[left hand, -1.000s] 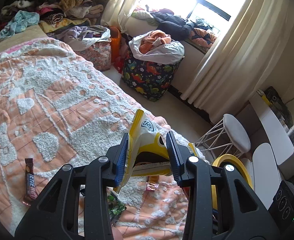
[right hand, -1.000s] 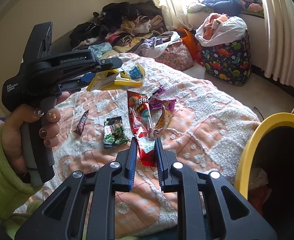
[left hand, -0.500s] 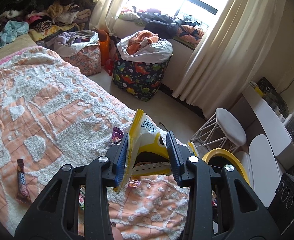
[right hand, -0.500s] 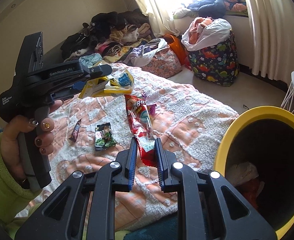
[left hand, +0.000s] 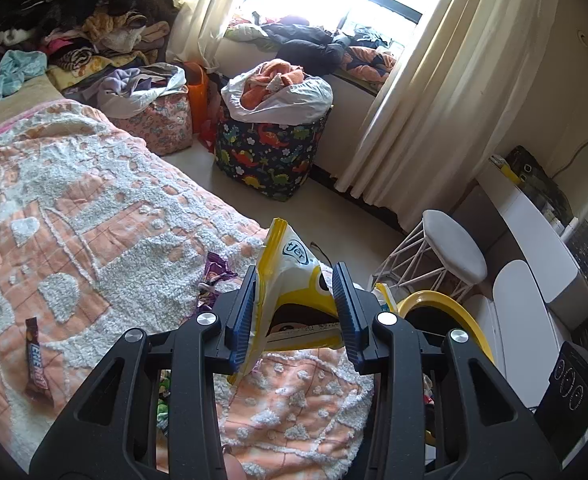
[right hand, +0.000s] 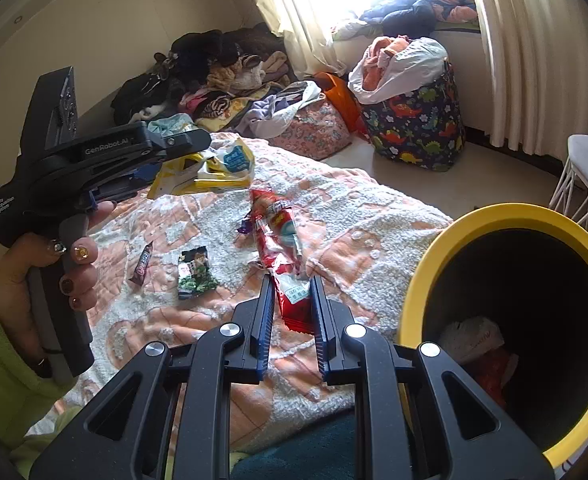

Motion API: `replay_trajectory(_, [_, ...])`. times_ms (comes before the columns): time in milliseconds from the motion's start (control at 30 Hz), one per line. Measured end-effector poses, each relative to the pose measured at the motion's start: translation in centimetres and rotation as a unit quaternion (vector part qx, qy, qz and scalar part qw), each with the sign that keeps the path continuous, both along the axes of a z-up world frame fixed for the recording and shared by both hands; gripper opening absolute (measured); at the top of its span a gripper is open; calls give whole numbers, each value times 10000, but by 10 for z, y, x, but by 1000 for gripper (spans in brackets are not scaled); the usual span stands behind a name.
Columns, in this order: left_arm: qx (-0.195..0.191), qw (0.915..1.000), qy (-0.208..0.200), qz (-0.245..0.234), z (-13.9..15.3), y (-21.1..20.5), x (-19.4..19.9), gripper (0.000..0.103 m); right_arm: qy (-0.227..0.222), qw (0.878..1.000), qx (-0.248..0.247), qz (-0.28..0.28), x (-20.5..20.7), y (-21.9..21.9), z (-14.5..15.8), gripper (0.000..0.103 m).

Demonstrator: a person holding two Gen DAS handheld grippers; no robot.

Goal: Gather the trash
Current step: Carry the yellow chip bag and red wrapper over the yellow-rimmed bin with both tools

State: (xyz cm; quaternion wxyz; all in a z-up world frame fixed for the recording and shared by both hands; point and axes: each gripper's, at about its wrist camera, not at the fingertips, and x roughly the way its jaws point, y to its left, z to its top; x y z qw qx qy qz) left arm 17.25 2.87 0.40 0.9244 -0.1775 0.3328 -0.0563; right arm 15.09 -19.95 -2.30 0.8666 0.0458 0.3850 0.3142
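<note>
Both tools are loaded so two pieces go in one trip: the left gripper [left hand: 296,310] clenches a yellow wrapper [left hand: 289,276], the right gripper [right hand: 291,310] a red wrapper [right hand: 281,248], with the yellow bin [right hand: 490,216] near right, beside the bed [right hand: 374,224]

The right gripper [right hand: 292,312] fingers [right hand: 265,312] pinch a crinkled red plastic snack wrapper [right hand: 281,248]; a round yellow-rimmed black bin [right hand: 506,216] gapes just right of them.
</note>
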Motion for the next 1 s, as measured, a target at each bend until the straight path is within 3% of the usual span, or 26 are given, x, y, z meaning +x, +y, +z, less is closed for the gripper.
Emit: replay_trajectory(1000, [226, 9977, 35, -635, 3, -65, 7, 30, -1, 9960, 208, -866, 1, -73, 0, 17])
